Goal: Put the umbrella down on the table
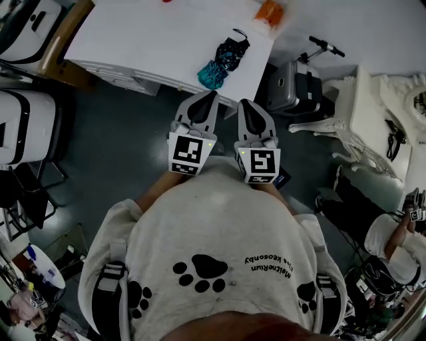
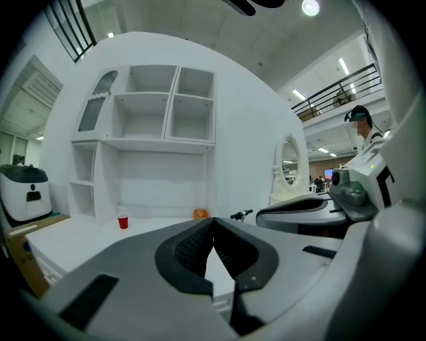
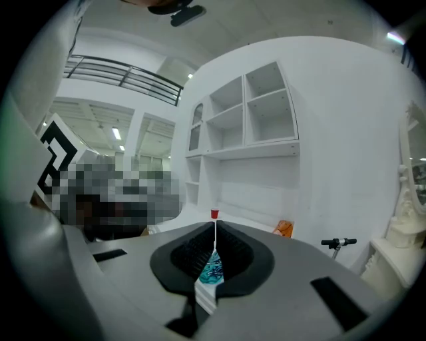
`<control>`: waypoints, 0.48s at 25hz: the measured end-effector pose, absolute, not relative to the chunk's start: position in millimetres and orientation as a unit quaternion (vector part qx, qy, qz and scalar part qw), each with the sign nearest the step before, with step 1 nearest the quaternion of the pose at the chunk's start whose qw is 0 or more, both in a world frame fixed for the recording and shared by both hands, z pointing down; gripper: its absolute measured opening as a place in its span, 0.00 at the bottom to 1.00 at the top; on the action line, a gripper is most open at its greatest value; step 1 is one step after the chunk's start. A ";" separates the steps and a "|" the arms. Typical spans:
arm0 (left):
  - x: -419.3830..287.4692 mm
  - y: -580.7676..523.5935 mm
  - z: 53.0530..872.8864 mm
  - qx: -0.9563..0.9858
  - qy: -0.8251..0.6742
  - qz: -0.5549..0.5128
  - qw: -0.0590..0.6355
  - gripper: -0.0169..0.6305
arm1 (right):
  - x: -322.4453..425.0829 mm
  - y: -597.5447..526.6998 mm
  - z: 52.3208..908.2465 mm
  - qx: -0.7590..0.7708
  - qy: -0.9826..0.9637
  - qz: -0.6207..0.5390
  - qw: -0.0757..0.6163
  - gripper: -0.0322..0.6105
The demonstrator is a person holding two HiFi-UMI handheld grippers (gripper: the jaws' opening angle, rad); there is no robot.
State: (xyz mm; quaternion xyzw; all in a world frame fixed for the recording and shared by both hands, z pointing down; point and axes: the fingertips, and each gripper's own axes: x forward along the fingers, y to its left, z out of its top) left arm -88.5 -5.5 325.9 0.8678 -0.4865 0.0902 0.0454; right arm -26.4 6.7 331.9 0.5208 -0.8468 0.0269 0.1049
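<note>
The folded umbrella [image 1: 223,63], dark with a teal end, lies on the white table [image 1: 133,40] near its front edge, with nothing holding it. Both grippers hang back from the table, close to the person's chest and side by side. My left gripper [image 1: 212,94] is shut with nothing in it; in the left gripper view its jaws [image 2: 213,220] meet at the tips. My right gripper [image 1: 243,104] is likewise shut and empty. In the right gripper view its jaws [image 3: 215,225] touch at the tips, and a teal bit of the umbrella [image 3: 213,270] shows through the slit below them.
A red cup [image 2: 122,222] and an orange object [image 1: 269,12] stand farther back on the table. A scooter [image 1: 313,50] and white ornate furniture [image 1: 373,113] are to the right, chairs [image 1: 26,126] to the left. White shelves [image 2: 153,133] stand behind the table. Another person [image 1: 399,240] is at lower right.
</note>
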 end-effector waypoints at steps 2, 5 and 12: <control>-82.9 -6.4 327.8 0.870 -0.482 0.095 0.046 0.05 | -24.0 3.3 330.6 0.520 -0.847 0.023 0.103 0.11; -73.2 -7.2 328.8 0.874 -0.474 0.097 0.048 0.05 | -17.3 0.0 328.1 0.523 -0.846 0.023 0.099 0.11; -54.1 -8.4 332.1 0.879 -0.463 0.101 0.049 0.05 | -3.3 -1.0 332.9 0.521 -0.847 0.029 0.100 0.11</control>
